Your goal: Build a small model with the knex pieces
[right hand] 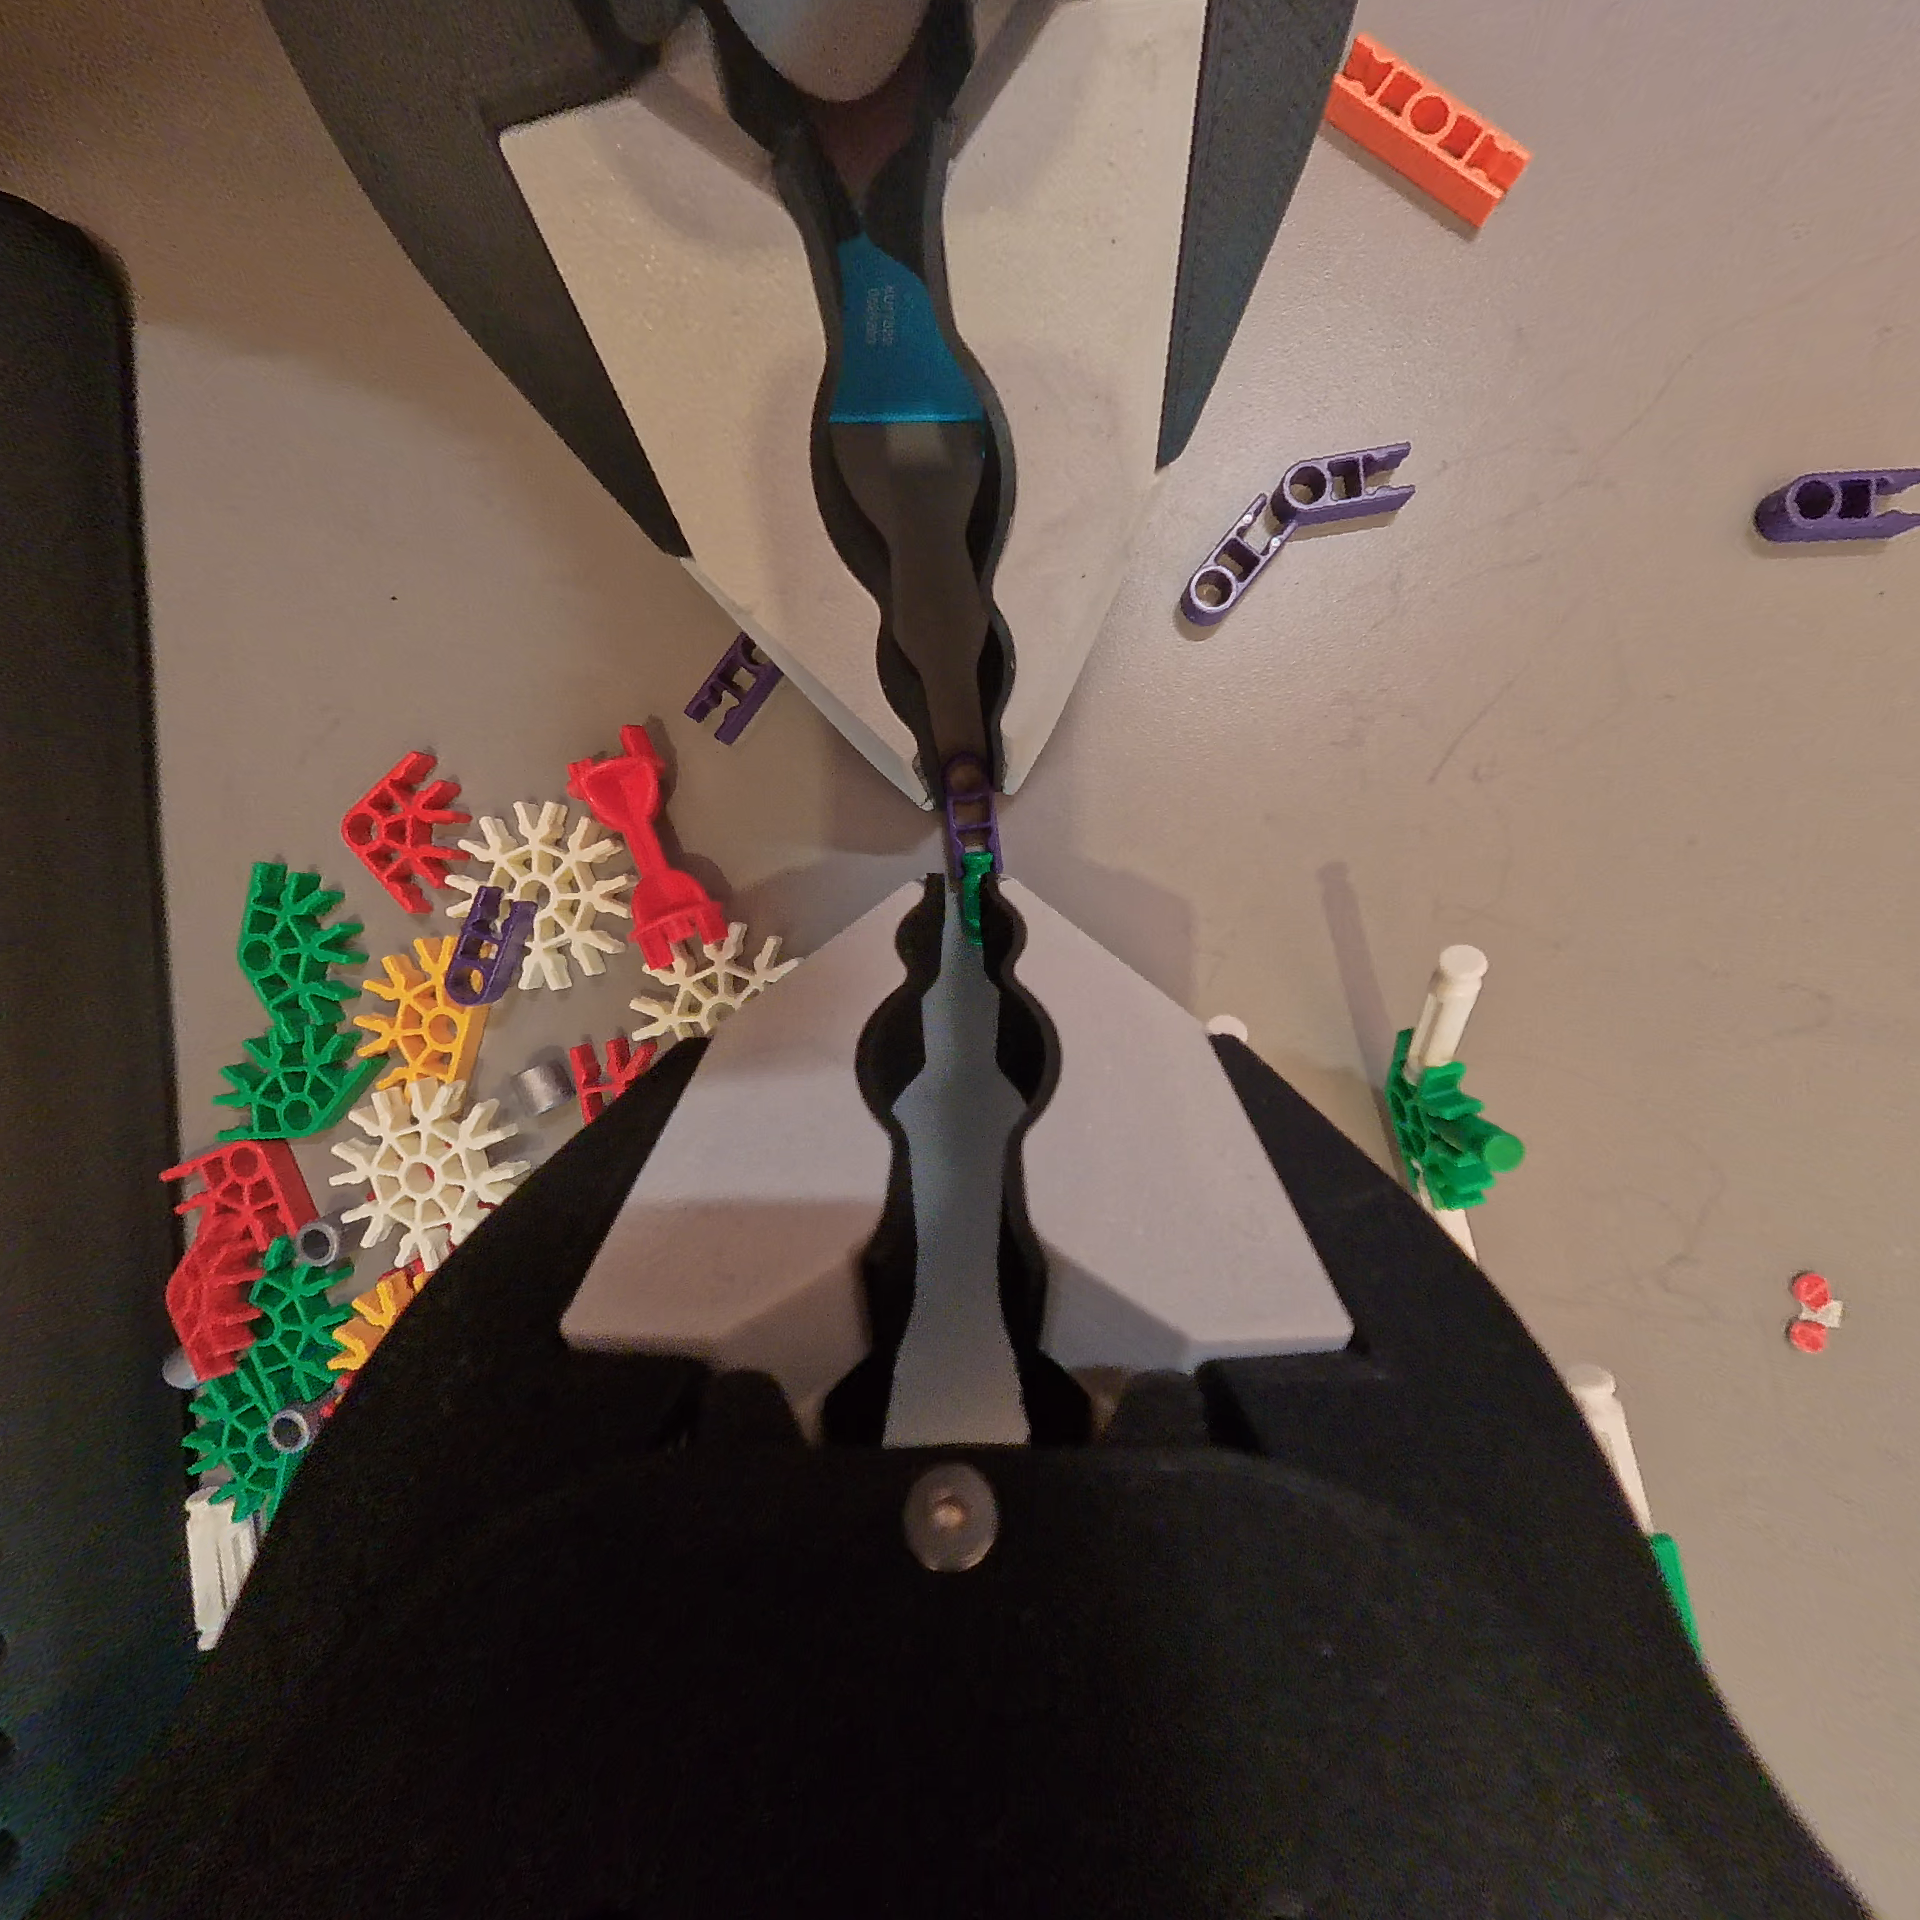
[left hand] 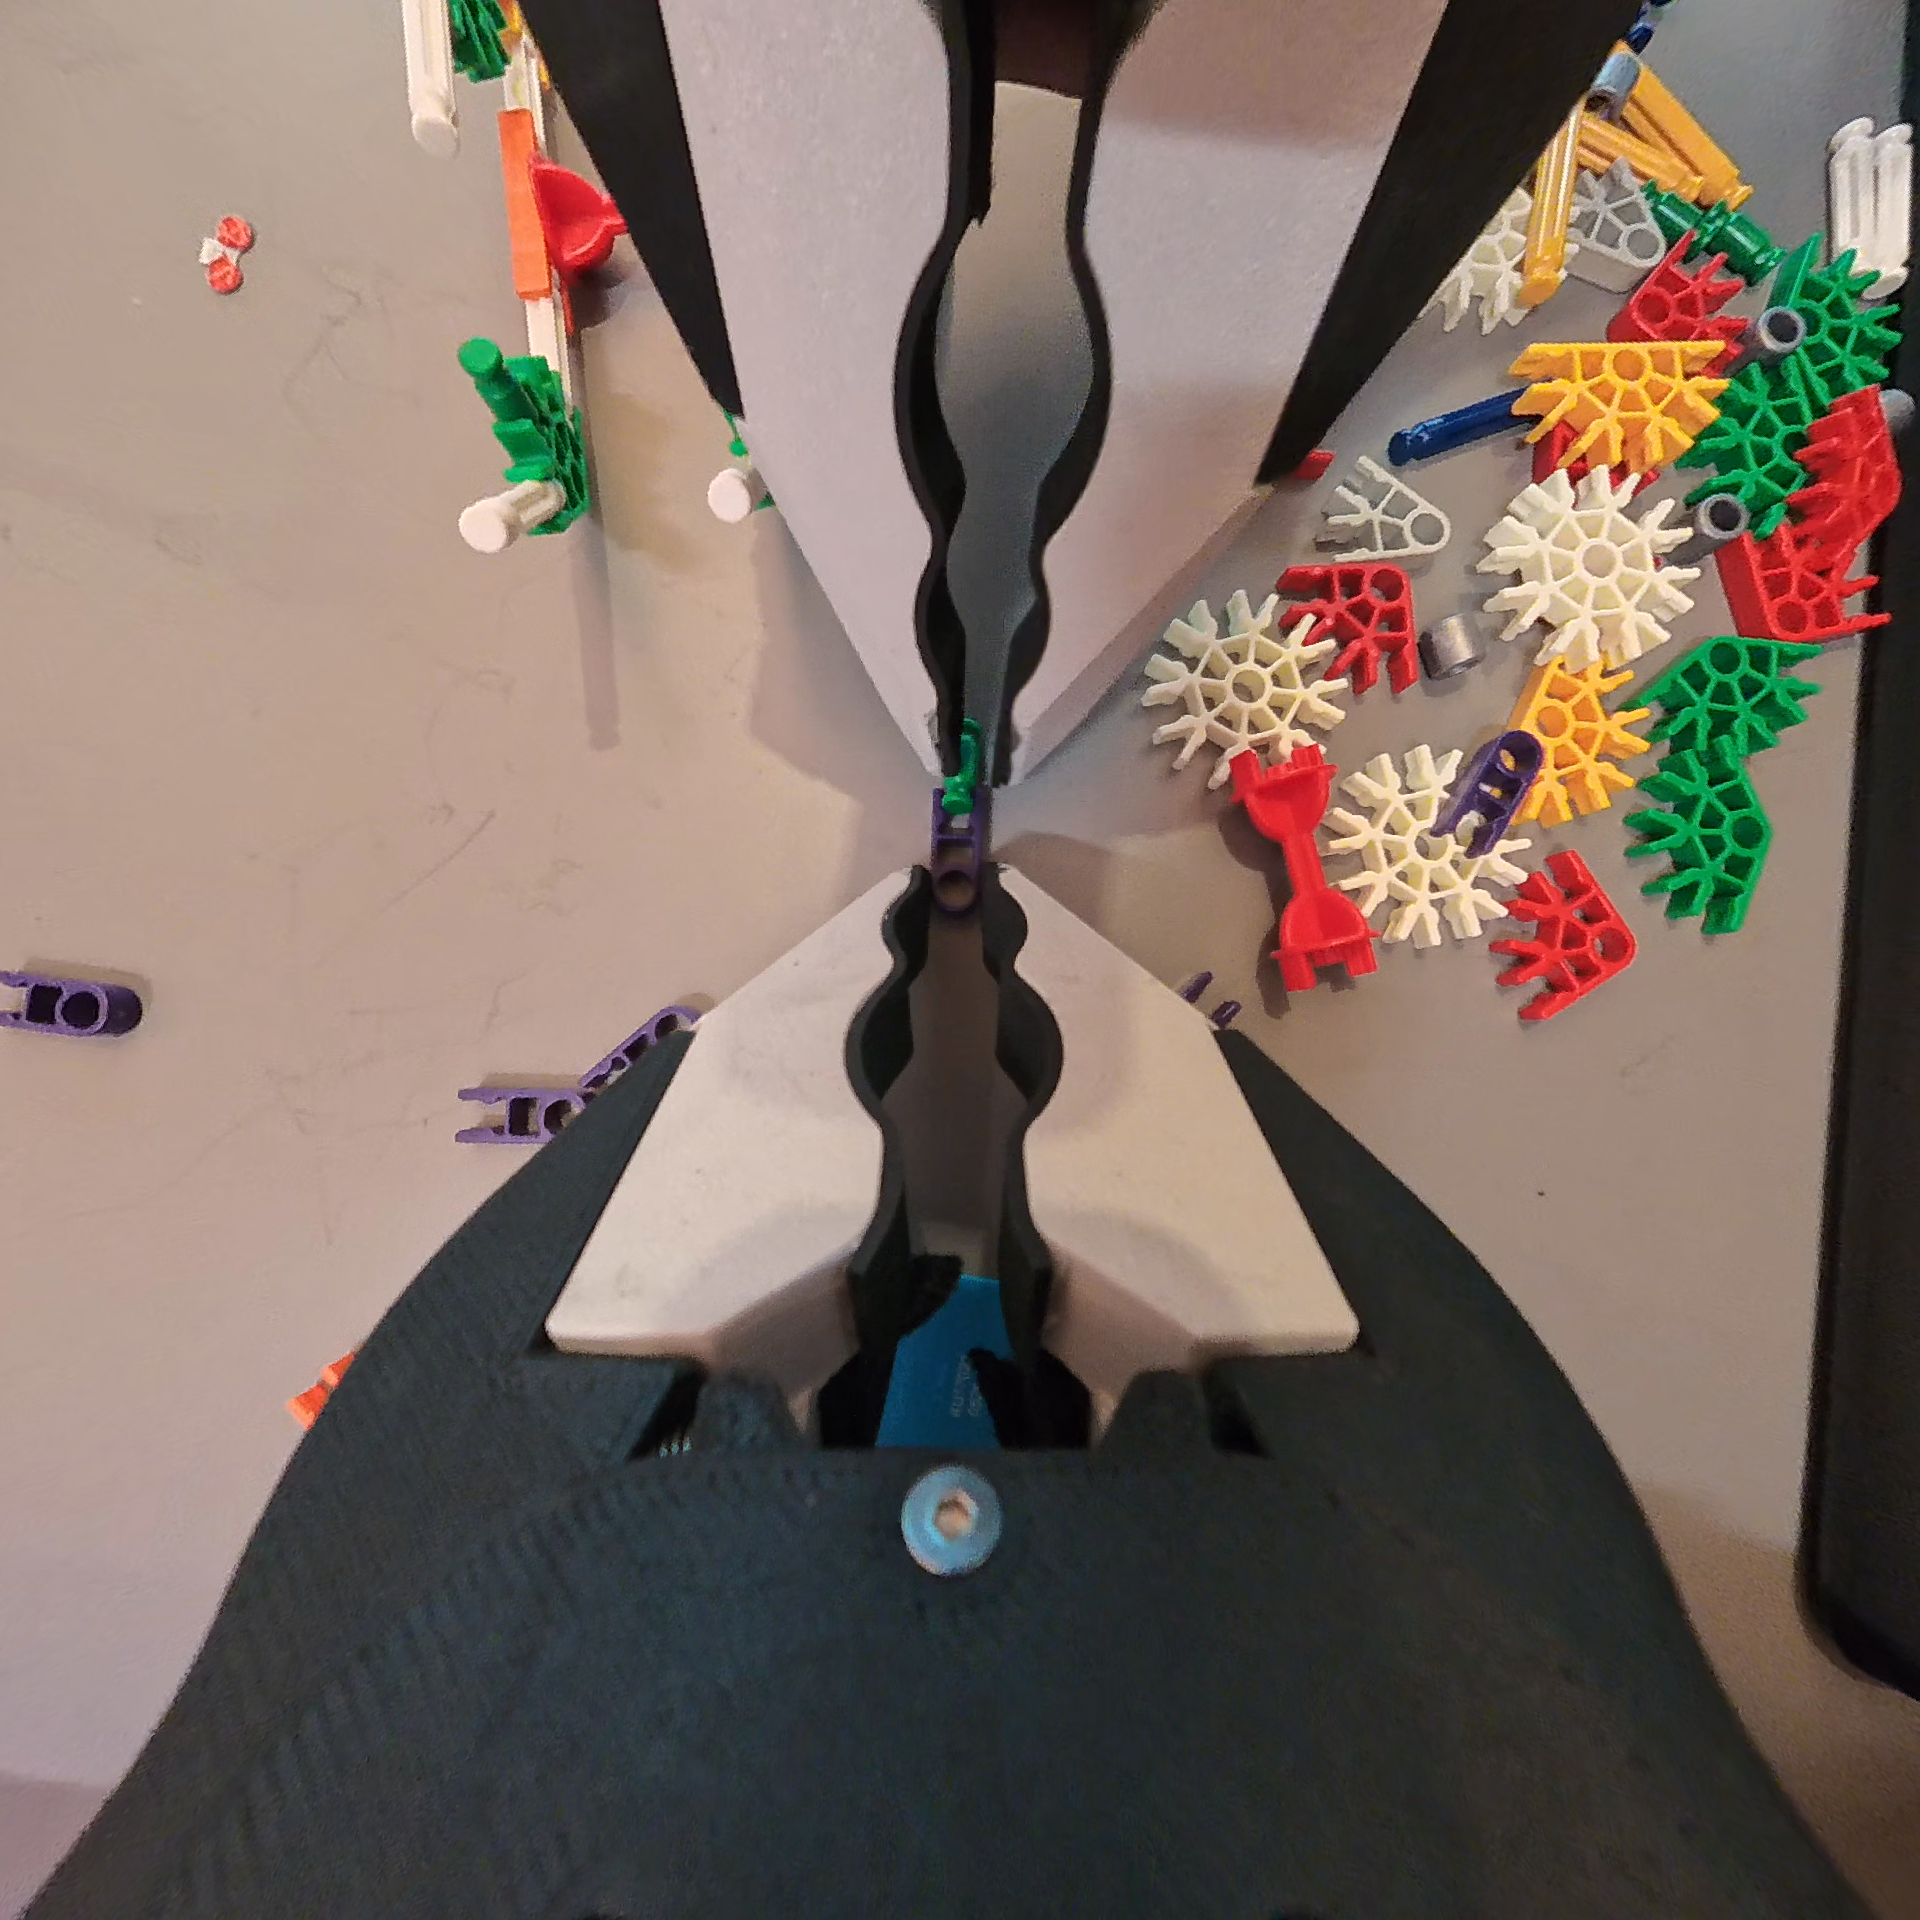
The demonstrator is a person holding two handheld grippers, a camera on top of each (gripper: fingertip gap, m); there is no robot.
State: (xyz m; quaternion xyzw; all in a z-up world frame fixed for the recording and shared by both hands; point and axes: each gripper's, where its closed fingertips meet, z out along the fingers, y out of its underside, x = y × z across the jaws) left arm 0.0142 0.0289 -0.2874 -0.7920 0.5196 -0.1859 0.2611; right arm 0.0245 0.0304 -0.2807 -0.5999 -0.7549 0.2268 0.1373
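My two grippers meet tip to tip above a grey table. In the left wrist view my left gripper [left hand: 954, 885] is shut on a small purple connector [left hand: 954, 847]. My right gripper [left hand: 972, 756] comes in from the top, shut on a short green rod [left hand: 969, 767]. The rod's end sits in the connector's clip end. The right wrist view shows the same from the other side: my right gripper [right hand: 971, 906] is shut on the green rod [right hand: 974, 891], and my left gripper [right hand: 962, 774] holds the purple connector [right hand: 969, 821] from above.
A pile of white, red, green and yellow connectors [left hand: 1590, 561] [right hand: 416, 1039] lies to one side, by a black object [left hand: 1870, 935] [right hand: 62, 831]. Loose purple connectors [left hand: 73, 1006] [right hand: 1288, 520], an orange piece [right hand: 1423, 130] and a green-and-white rod assembly [left hand: 530, 436] [right hand: 1444, 1122] lie on the other side. My two grippers' fingertips are within a few centimetres of each other.
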